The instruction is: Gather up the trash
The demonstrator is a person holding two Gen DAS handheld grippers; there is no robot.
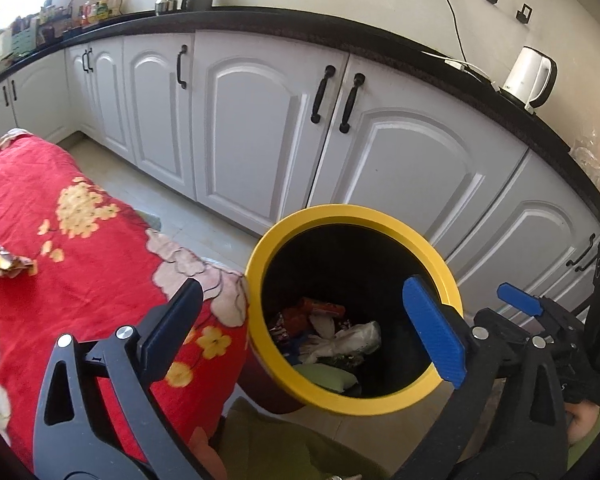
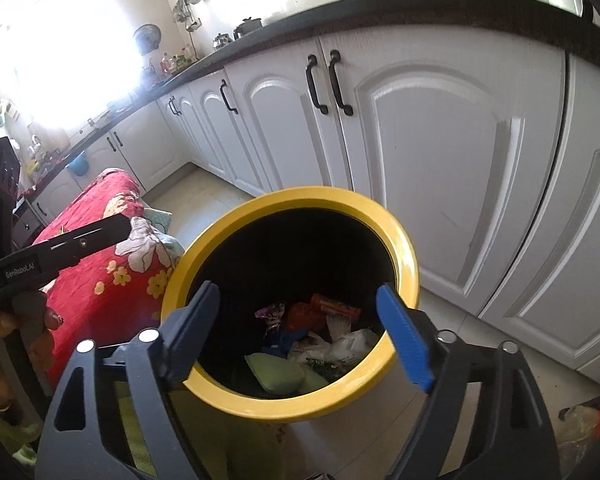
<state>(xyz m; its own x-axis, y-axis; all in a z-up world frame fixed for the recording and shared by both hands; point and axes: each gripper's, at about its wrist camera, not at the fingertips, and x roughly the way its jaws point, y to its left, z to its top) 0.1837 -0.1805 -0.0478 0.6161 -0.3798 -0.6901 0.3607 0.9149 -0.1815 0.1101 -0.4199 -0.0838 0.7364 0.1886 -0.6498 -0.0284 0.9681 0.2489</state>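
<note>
- The round bin with a yellow rim and a dark inside [image 1: 256,264] stands on the pale tiled floor [image 1: 204,224], just beside the bed with a red flowered cover [image 1: 80,240] and in front of the white cabinet doors with black handles [image 1: 256,132].
- The left gripper [image 1: 304,328] hangs above the bin with its fingers wide apart and nothing between the pads. Its dark finger [image 1: 172,324] is over the edge of the red cover, and its blue finger [image 1: 434,332] is over the right part of the yellow rim.
- The right gripper [image 2: 300,344] is also spread wide and empty. Both its fingers stand over the near part of the rim, one at each side of the opening.
- The trash lies at the bottom of the bin, below the fingers: an orange wrapper [image 2: 336,306], a white crumpled plastic bag [image 2: 340,346], a pale green pad [image 2: 276,374] and a purple foil piece [image 2: 272,314].
- One more crumpled golden wrapper [image 1: 4,262] lies on the red cover, well apart from both grippers.
</note>
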